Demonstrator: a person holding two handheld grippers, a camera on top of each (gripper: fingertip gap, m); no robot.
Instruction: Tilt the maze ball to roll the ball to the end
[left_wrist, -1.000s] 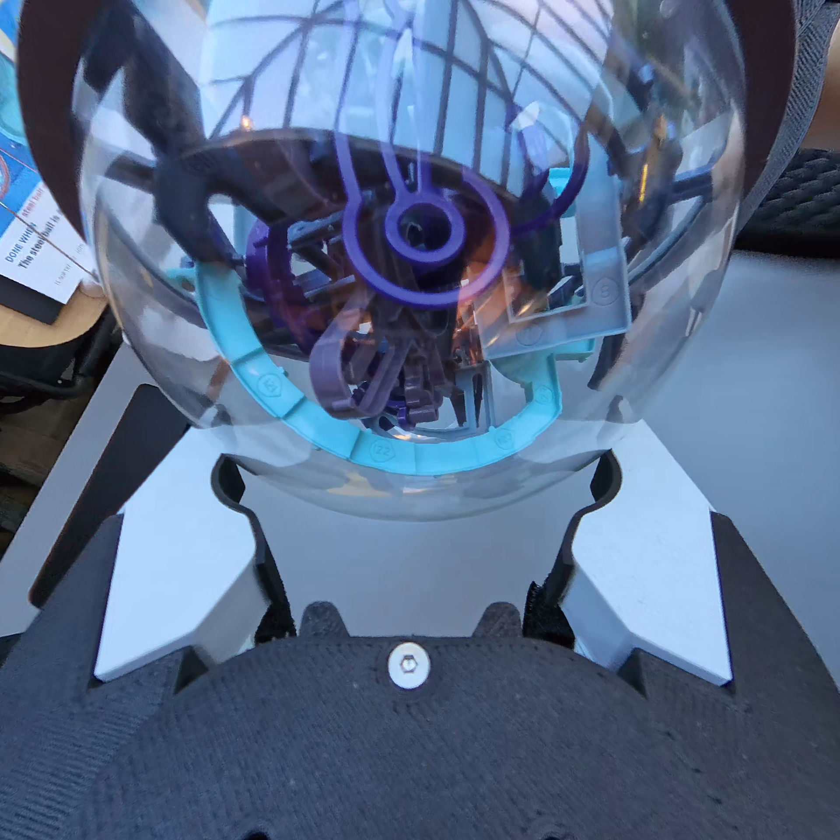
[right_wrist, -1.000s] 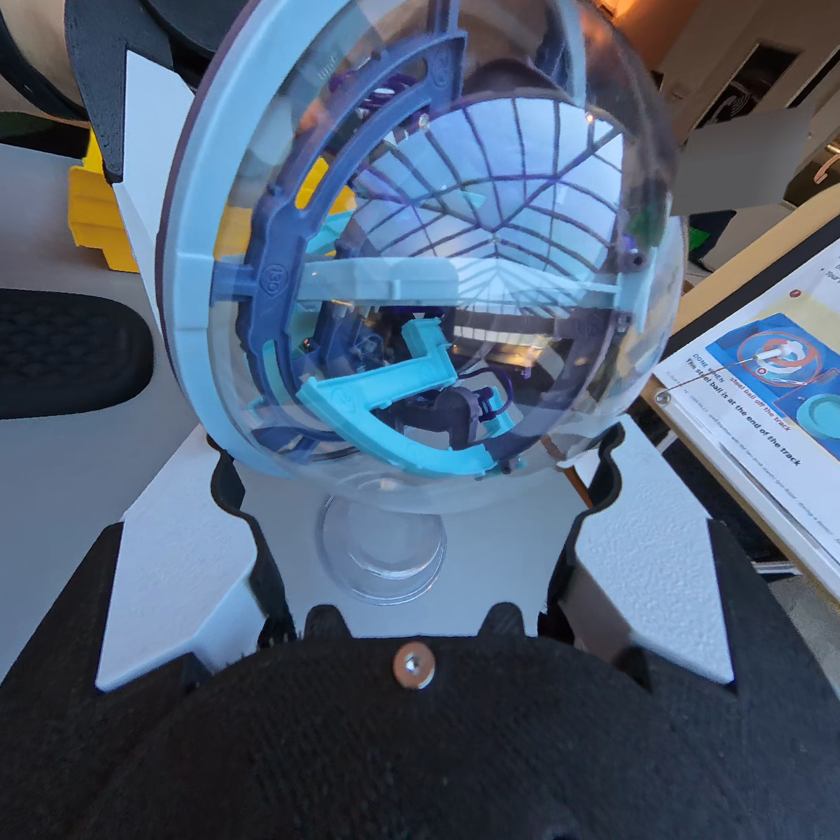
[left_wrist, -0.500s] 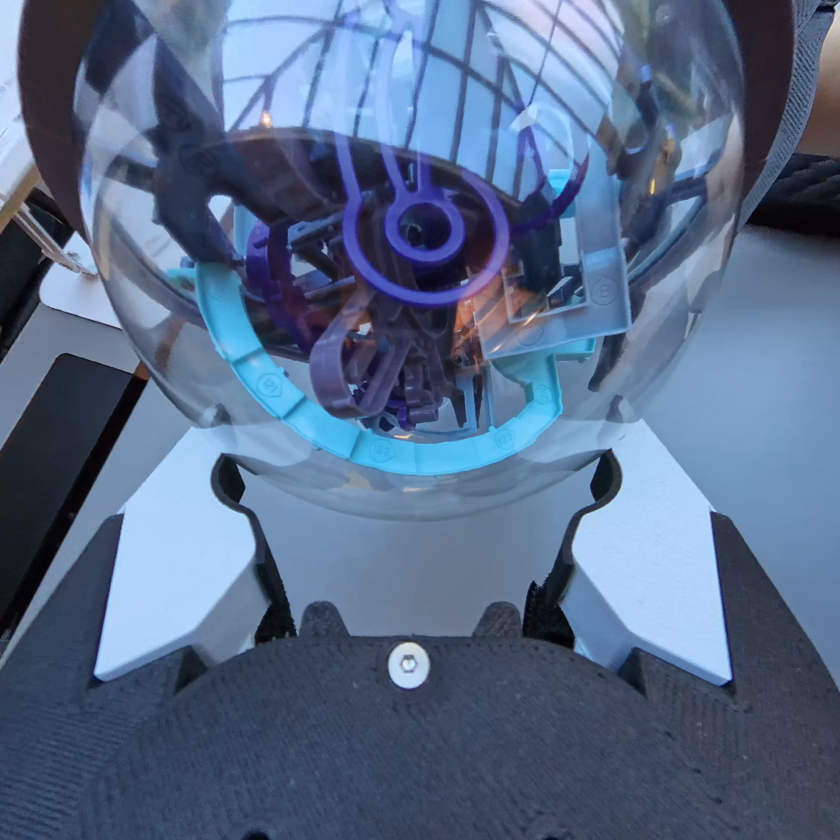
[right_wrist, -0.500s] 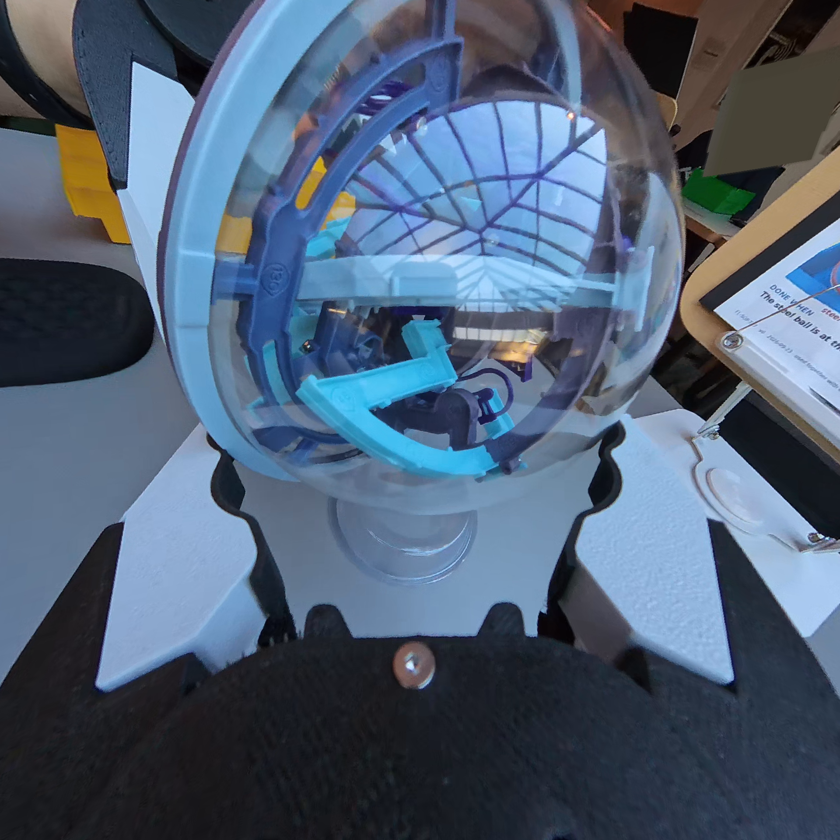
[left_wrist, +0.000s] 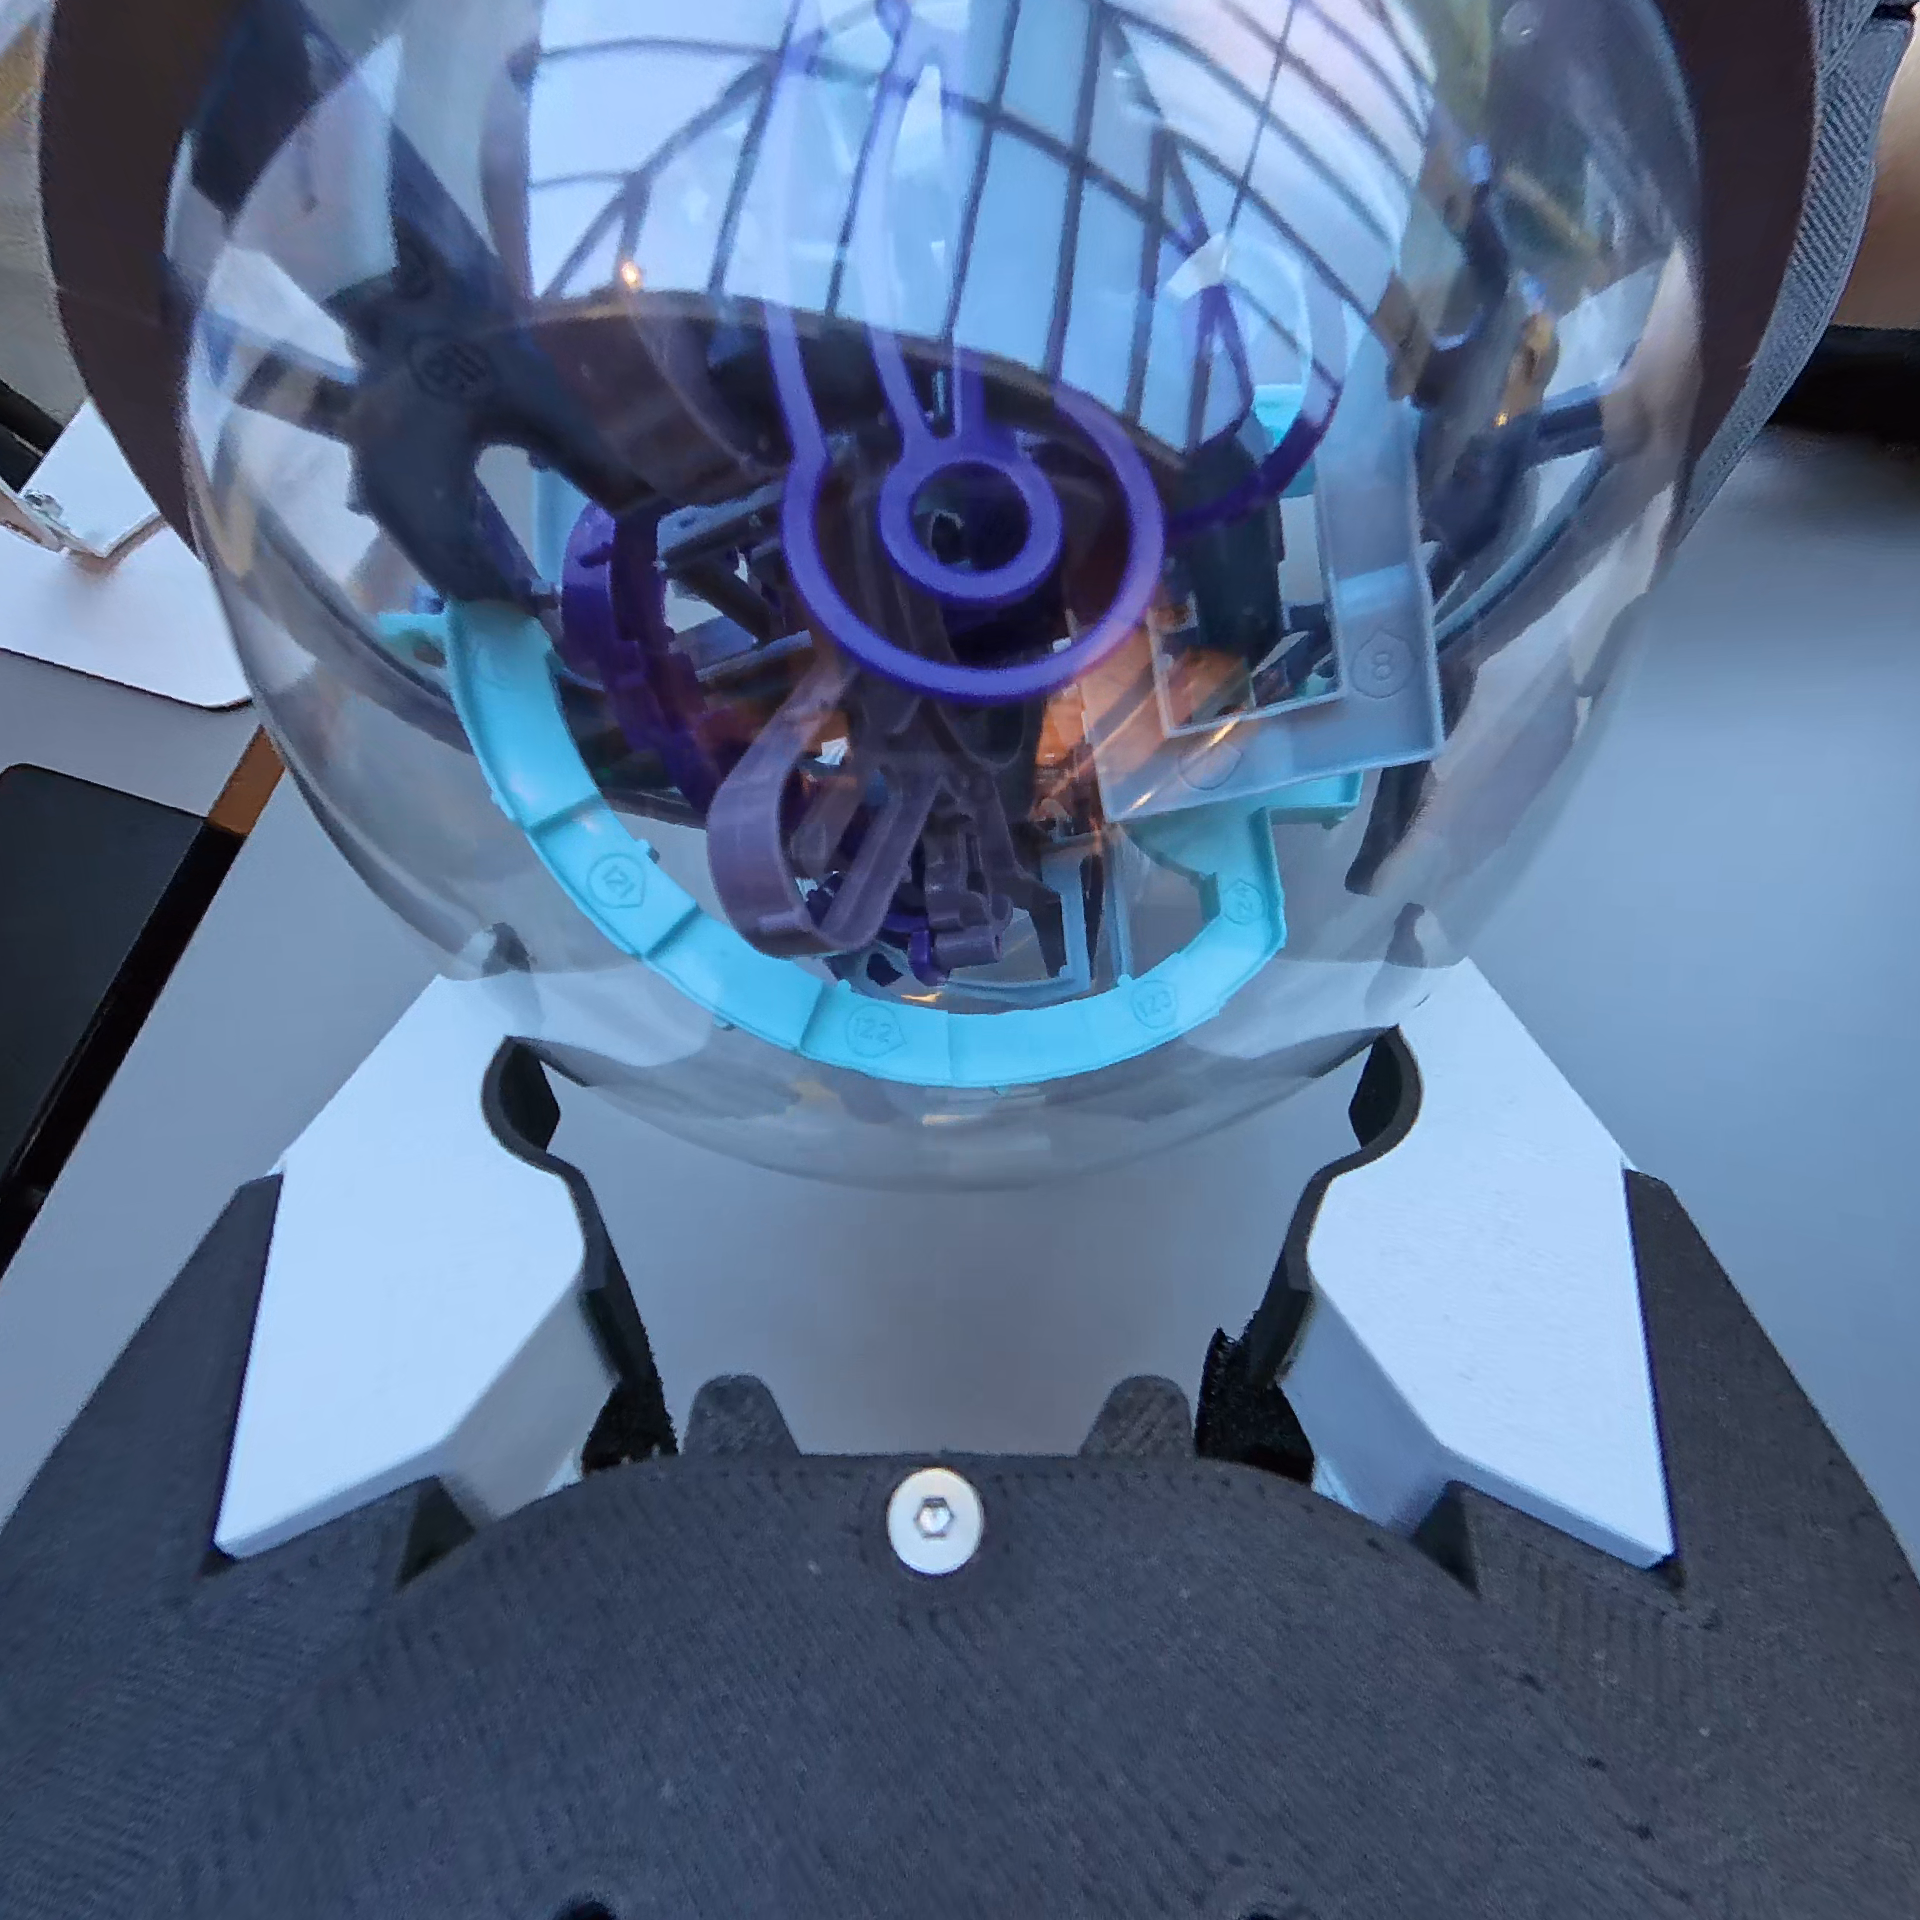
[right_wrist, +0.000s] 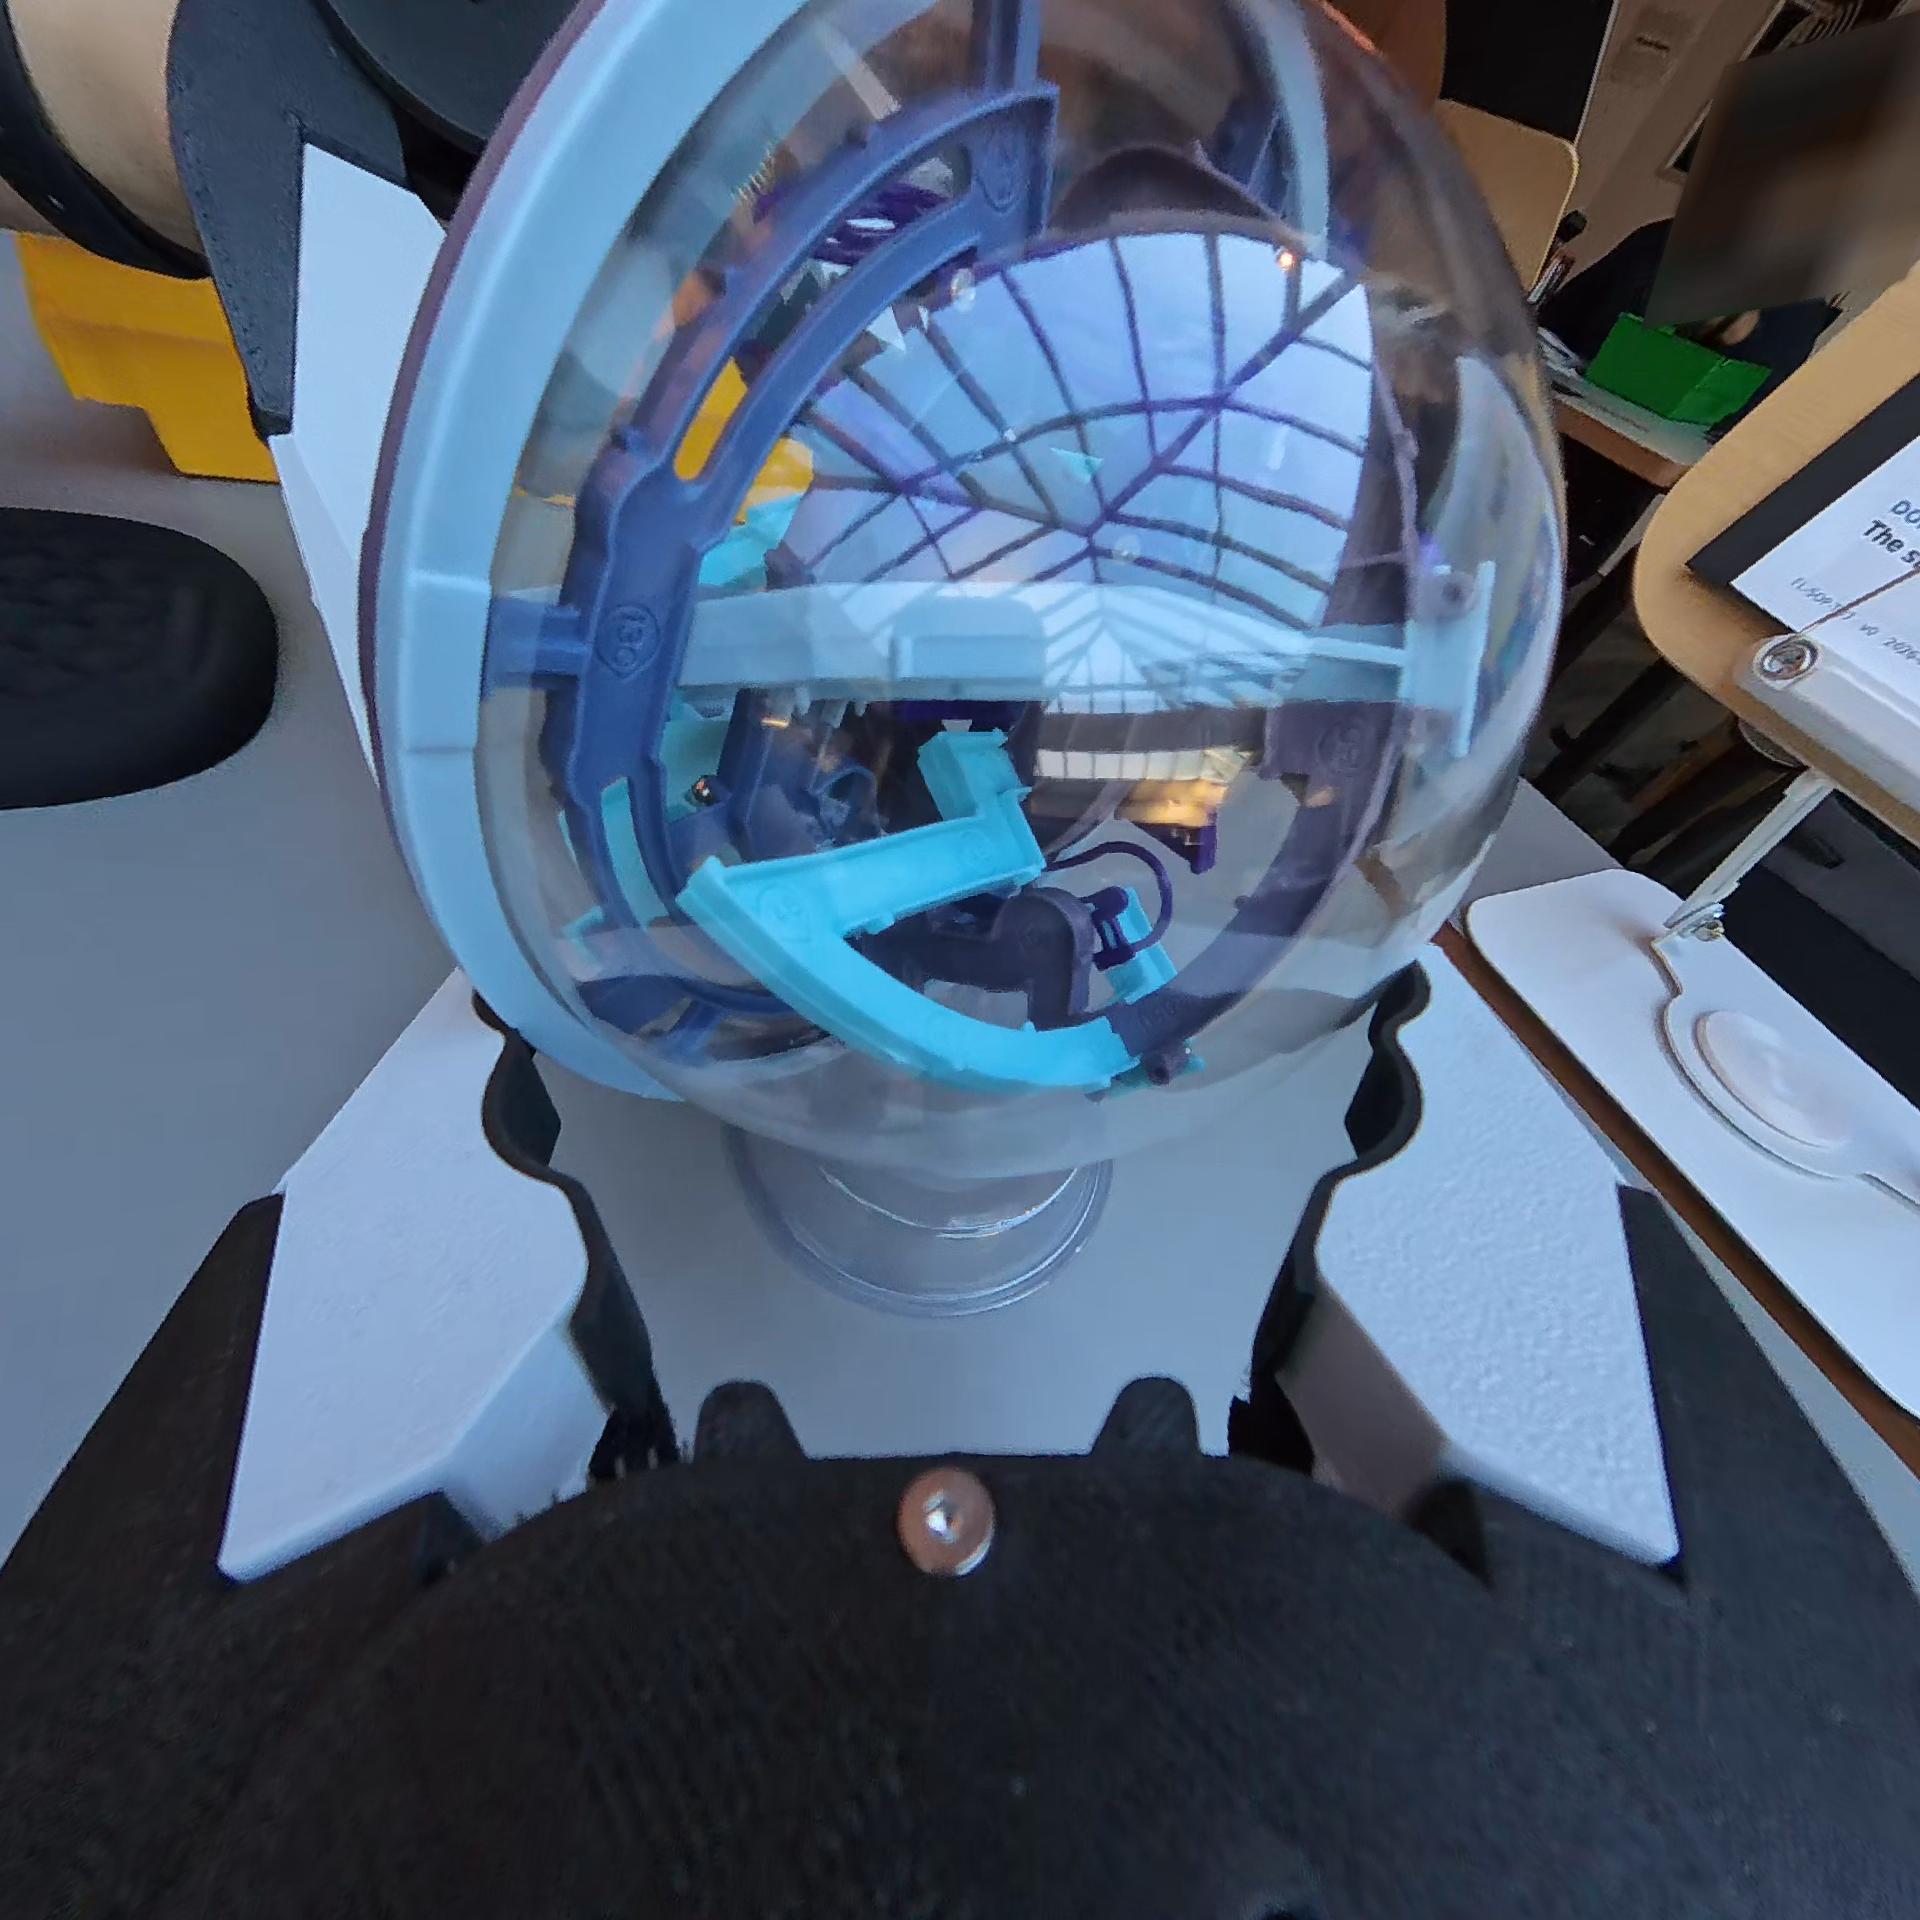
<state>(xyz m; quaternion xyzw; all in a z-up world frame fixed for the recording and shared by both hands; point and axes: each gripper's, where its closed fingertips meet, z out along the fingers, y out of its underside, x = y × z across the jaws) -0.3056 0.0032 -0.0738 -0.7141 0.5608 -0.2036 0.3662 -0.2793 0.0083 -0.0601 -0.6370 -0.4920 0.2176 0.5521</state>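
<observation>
The maze ball (left_wrist: 935, 416) is a clear sphere with turquoise, purple and grey tracks inside. It fills the top of the left wrist view. My left gripper (left_wrist: 945, 1101) is shut on it, with its white fingers (left_wrist: 416, 1195) against the sphere's lower sides. In the right wrist view the maze ball (right_wrist: 987, 623) shows its pale blue equator ring on the left. My right gripper (right_wrist: 935, 1091) is shut on it as well. A clear round stand (right_wrist: 914, 1236) sits right under the sphere; I cannot tell if they touch. I cannot make out the small steel ball.
A black pad (right_wrist: 104, 655) and a yellow box (right_wrist: 135, 384) are on the left. A sheet on a wooden board (right_wrist: 1849, 582) and a white plate (right_wrist: 1714, 1039) are on the right. A black mat (left_wrist: 73, 935) lies at the table's left edge.
Both grippers have swung round with the ball held between them. The instruction sheet slid right in the right view and out of the left view. The stand now sits closer under the sphere.
</observation>
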